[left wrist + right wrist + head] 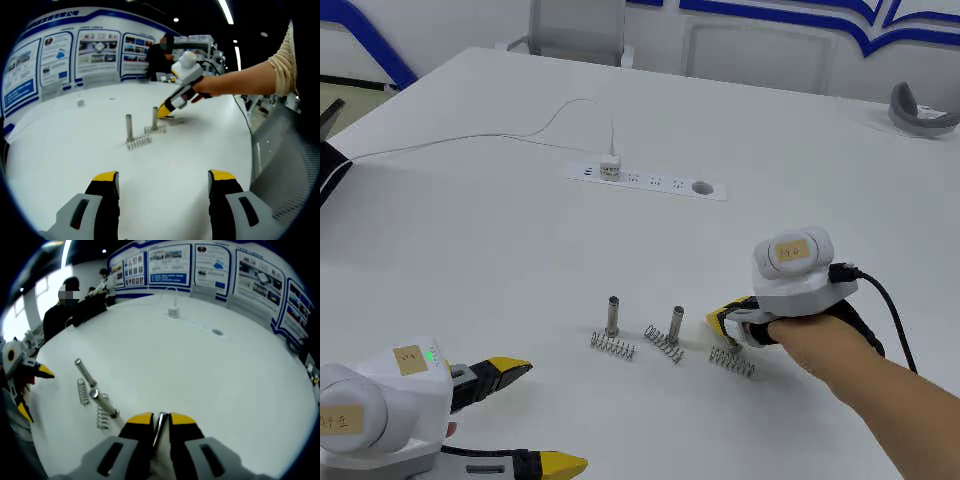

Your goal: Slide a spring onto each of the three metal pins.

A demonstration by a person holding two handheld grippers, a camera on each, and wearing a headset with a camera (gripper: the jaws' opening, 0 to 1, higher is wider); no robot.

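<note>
My left gripper [540, 415] sits at the near left edge of the white table [470, 230]. Its jaws are spread wide with nothing between them, and it is well apart from the parts. Ahead and to the right I see the left pin [613, 314] standing upright, with the left spring [613, 346] lying flat just in front of its base. Next comes the middle pin [676, 323], also upright, and the middle spring [663, 343] lies angled just beside its foot. Further right, the right spring [732, 361] lies flat just below my right gripper [722, 325]. In the right gripper view its jaws are clenched on the third pin [160, 424], a thin metal rod caught between the yellow tips.
</note>
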